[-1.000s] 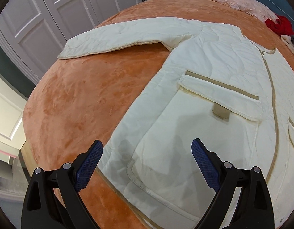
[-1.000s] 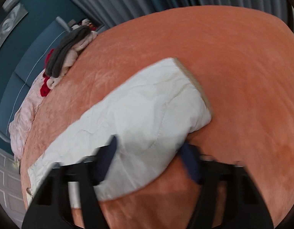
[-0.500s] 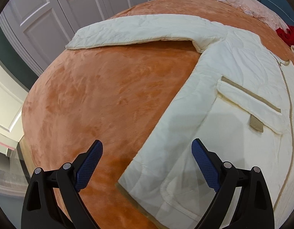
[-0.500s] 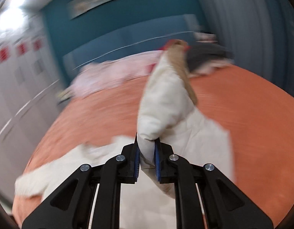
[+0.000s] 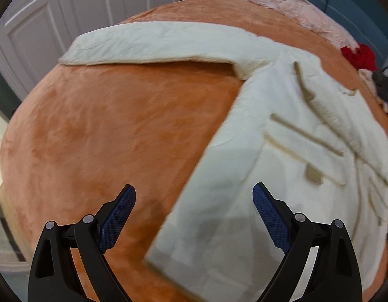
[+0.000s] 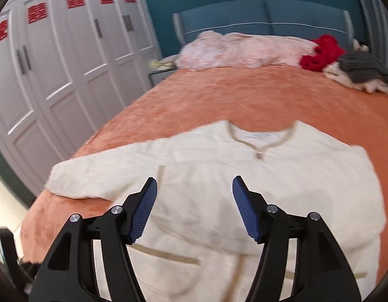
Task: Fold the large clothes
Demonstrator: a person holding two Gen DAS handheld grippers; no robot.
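Both my tongs, left and right, gape empty; right just opened. The jacket lies beneath them on the bed. Its far sleeve, still outstretched, could bunch if I fold carelessly.

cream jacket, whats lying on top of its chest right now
One of the jacket's own sleeves lies folded across the chest. The front under that sleeve is covered. The other sleeve lies spread on the orange blanket.

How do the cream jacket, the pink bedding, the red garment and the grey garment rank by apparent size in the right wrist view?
1. cream jacket, though nearest
2. pink bedding
3. grey garment and red garment: too alike to rank
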